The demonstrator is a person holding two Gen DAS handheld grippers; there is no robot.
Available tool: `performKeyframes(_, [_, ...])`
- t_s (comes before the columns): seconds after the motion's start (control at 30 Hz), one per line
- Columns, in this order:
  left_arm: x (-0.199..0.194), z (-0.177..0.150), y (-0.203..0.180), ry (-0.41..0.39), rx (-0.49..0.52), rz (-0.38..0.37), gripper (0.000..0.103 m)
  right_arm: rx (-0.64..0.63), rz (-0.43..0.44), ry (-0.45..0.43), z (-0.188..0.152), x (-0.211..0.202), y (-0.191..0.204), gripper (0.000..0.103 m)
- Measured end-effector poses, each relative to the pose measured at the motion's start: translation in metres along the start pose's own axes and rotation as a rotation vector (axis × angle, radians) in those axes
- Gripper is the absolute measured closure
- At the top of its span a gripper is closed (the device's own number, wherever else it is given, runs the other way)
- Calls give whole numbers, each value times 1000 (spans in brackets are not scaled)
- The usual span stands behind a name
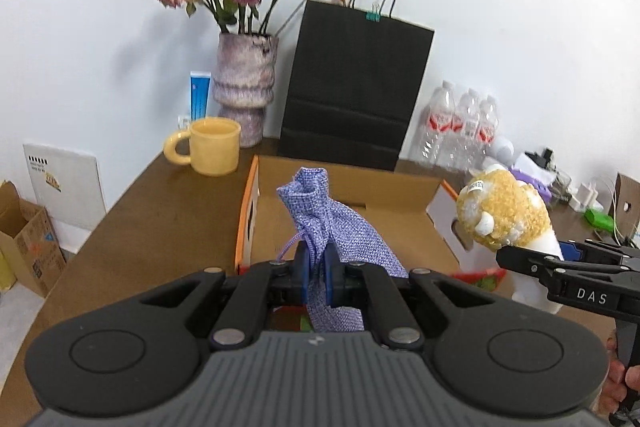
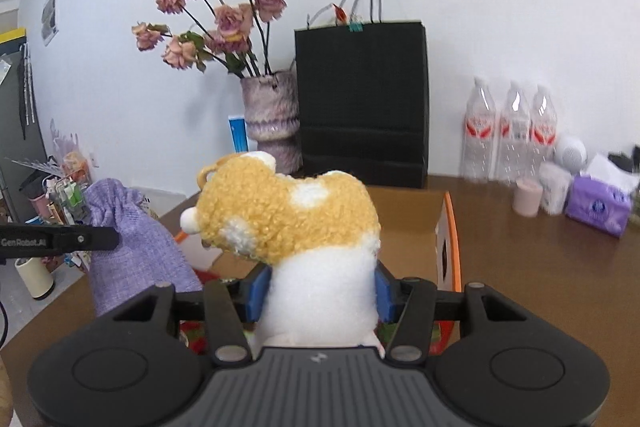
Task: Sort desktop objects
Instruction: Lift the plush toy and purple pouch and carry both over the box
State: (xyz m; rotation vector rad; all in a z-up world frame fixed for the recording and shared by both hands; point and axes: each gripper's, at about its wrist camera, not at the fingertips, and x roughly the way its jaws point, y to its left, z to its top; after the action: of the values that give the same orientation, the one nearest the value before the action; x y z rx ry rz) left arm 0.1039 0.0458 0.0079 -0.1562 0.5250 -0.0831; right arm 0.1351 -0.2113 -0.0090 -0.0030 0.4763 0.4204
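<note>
left tool (image 1: 316, 273) pinched on pouch (image 1: 340, 231) mid-frame | right tool (image 2: 320, 293) hugging plush (image 2: 296, 219) | both held over box (image 1: 400, 195), likely for sorting

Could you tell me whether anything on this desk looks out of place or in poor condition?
The roses in the vase look wilted: faded heads drooping on bent stems. Otherwise nothing stands out; nothing is spilled or broken.
</note>
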Motion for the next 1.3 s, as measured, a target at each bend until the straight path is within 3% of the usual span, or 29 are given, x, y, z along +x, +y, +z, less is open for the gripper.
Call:
performKeyframes(0.27, [22,26,-10,-27,20,9,95,-23,1,-12,36,27,7,53])
performKeyframes(0.57, [75,47,-8,11,38,18,95,4,13,58,64,84,0,53])
performKeyframes(1.0, [168,69,22,98,-26,-9,95,66,-4,165,73,181,-17,53])
performKeyframes(1.3, [216,64,33,199,-63,-23,95,83,-29,233,60,232,-20,53])
